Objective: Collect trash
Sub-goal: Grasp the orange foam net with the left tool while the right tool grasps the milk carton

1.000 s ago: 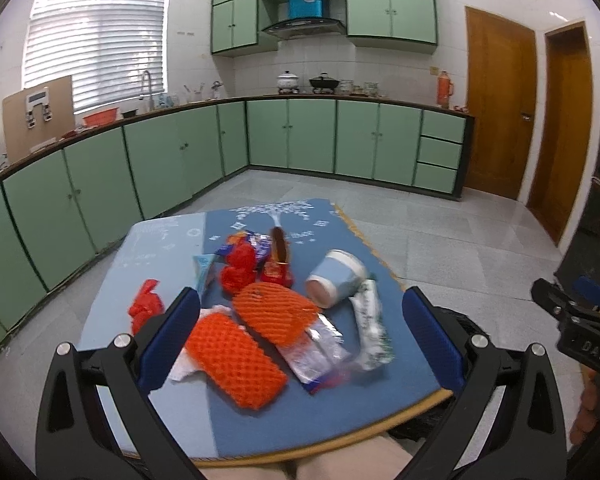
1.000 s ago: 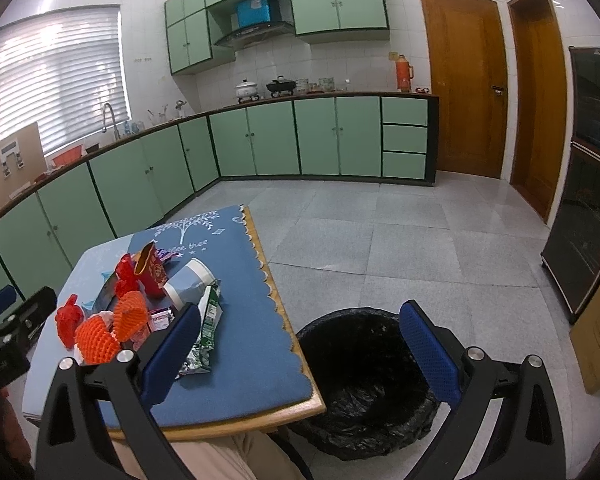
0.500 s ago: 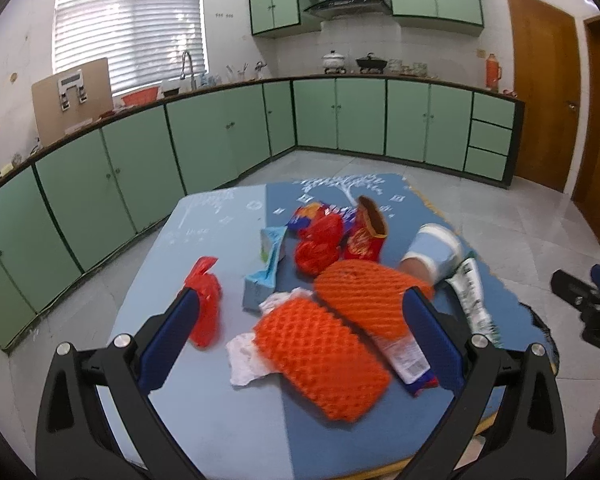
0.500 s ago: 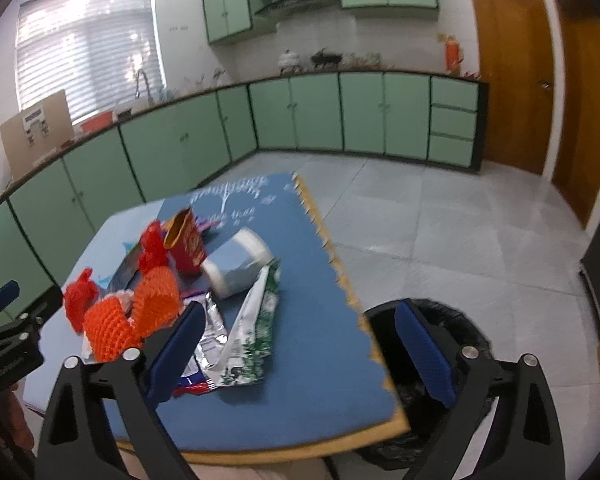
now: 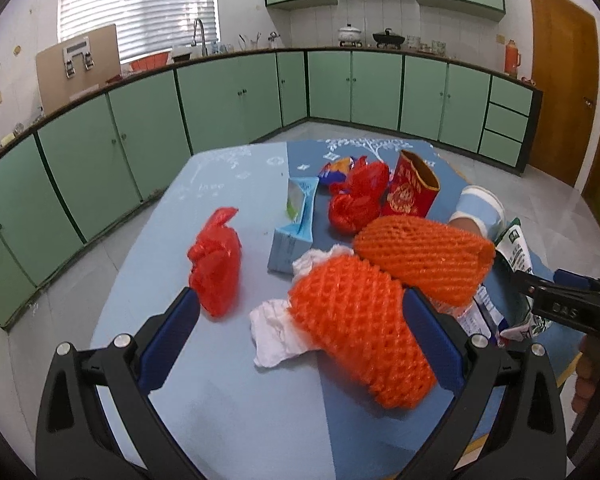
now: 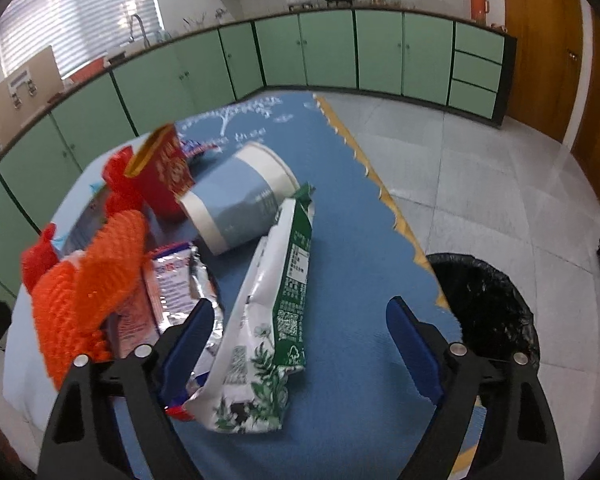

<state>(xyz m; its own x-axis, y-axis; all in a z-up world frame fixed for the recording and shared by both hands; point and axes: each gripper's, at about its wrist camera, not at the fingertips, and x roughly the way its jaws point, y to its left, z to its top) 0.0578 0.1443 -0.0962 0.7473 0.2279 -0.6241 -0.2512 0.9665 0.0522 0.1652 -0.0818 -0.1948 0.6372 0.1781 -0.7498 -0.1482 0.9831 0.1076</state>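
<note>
Trash lies on a blue table [image 5: 220, 400]. My left gripper [image 5: 300, 332] is open, low over an orange foam net [image 5: 360, 324] and a white tissue [image 5: 276, 336]. A second orange net [image 5: 424, 260], a red plastic bag [image 5: 216, 264], a light blue carton [image 5: 296, 224] and a red packet [image 5: 410, 190] lie beyond. My right gripper [image 6: 300, 340] is open around the lower end of a green-and-white wrapper [image 6: 276, 320]. A blue paper cup [image 6: 240, 204] lies on its side behind it. A black-lined bin [image 6: 488, 308] stands right of the table.
A silver foil wrapper [image 6: 180, 284] lies left of the green one. The table's scalloped yellow edge [image 6: 380, 196] runs along the right. Green cabinets [image 5: 220, 96] line the walls and wooden doors [image 5: 560, 96] stand at the right. The right gripper shows at the left view's right edge [image 5: 560, 304].
Both grippers have moved forward and down toward the table. The left one now straddles the near orange net; the right one has closed in on the green-and-white wrapper.
</note>
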